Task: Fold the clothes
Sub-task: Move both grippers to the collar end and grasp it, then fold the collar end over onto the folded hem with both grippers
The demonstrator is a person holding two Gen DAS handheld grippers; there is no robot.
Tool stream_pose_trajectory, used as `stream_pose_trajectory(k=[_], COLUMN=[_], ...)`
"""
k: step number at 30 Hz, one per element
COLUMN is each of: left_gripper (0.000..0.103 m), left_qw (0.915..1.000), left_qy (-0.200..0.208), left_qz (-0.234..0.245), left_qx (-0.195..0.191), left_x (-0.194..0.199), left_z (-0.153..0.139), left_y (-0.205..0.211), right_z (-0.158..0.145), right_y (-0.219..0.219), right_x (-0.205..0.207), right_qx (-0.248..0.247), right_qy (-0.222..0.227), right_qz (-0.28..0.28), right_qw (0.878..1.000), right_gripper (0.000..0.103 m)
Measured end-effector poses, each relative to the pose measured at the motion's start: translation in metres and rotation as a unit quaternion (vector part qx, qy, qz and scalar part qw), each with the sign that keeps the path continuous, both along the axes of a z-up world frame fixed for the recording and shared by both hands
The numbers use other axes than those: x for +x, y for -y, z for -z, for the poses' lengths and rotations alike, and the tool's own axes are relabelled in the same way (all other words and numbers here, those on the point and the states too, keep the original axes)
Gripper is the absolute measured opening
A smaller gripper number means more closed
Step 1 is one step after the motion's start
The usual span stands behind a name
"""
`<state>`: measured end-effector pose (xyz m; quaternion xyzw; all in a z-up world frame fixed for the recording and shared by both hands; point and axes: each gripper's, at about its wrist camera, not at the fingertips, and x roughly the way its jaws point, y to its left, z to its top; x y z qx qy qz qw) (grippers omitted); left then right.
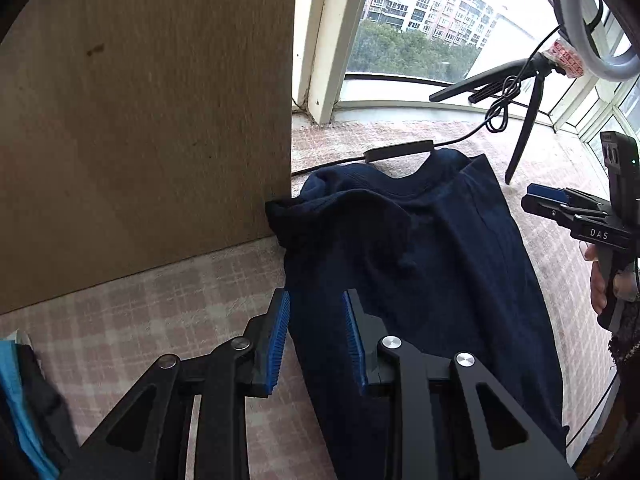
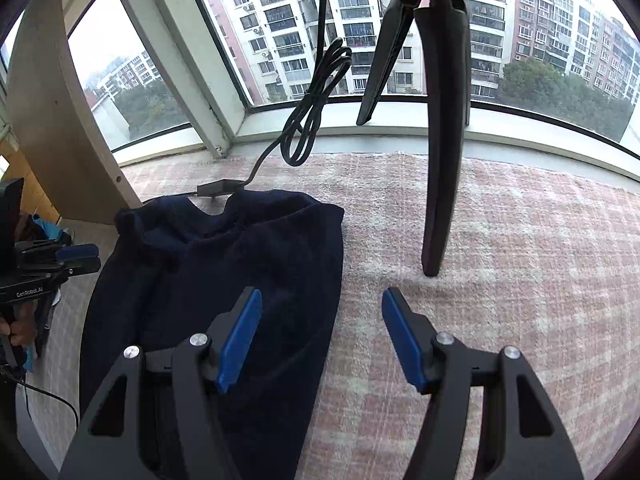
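A dark navy T-shirt (image 1: 420, 264) lies on the pink checked cloth, folded lengthwise into a long strip, collar toward the window. It also shows in the right wrist view (image 2: 224, 280). My left gripper (image 1: 316, 336) is open and empty above the shirt's left edge, near its lower part. My right gripper (image 2: 322, 336) is open and empty, over the shirt's right edge and the bare cloth beside it. The right gripper shows at the right edge of the left wrist view (image 1: 568, 212); the left gripper shows at the left edge of the right wrist view (image 2: 60, 264).
A black tripod (image 2: 440, 160) stands on the cloth right of the shirt, its cable (image 2: 304, 120) and inline box (image 2: 218, 189) by the collar. A wooden panel (image 1: 140, 120) rises at the shirt's left. Windows (image 2: 400, 40) lie beyond. Other clothes (image 1: 24, 400) lie at the far left.
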<state>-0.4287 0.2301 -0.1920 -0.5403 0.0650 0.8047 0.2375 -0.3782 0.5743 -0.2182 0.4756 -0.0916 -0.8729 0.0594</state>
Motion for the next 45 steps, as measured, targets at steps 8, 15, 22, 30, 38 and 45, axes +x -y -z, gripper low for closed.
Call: stream_pose_trajectory(k=[8, 15, 22, 30, 38, 45], left_gripper=[0.032, 0.033, 0.008, 0.006, 0.006, 0.006], left_qw=[1.0, 1.0, 0.9999, 0.9978, 0.9917, 0.9872], left_qy=[0.002, 0.008, -0.01, -0.052, -0.102, -0.121], left_qz=[0.005, 0.0, -0.007, 0.023, 0.06, 0.085], left_qx=[0.001, -0.001, 0.012, 0.035, 0.049, 0.06], left_x=[-0.025, -0.03, -0.025, 0.007, 0.091, 0.18], left_z=[0.014, 0.021, 0.023, -0.015, -0.091, -0.13], left_y=[-0.011, -0.017, -0.019, -0.023, 0.002, 0.033], right_z=[0.02, 0.027, 0.026, -0.01, -0.098, -0.137], right_y=[0.004, 0.015, 0.021, 0.017, 0.031, 0.052], right_x=[-0.037, -0.052, -0.055, -0.027, 0.072, 0.198], right_qx=[-0.006, -0.003, -0.025, -0.082, -0.072, -0.066], right_qy=[0.007, -0.001, -0.018, -0.048, -0.093, -0.105], right_qz=[-0.042, -0.061, -0.068, -0.063, -0.085, -0.087], right_qw=[0.999, 0.998, 0.997, 0.994, 0.989, 0.988], right_gripper=[0.062, 0.062, 0.026, 0.008, 0.008, 0.008])
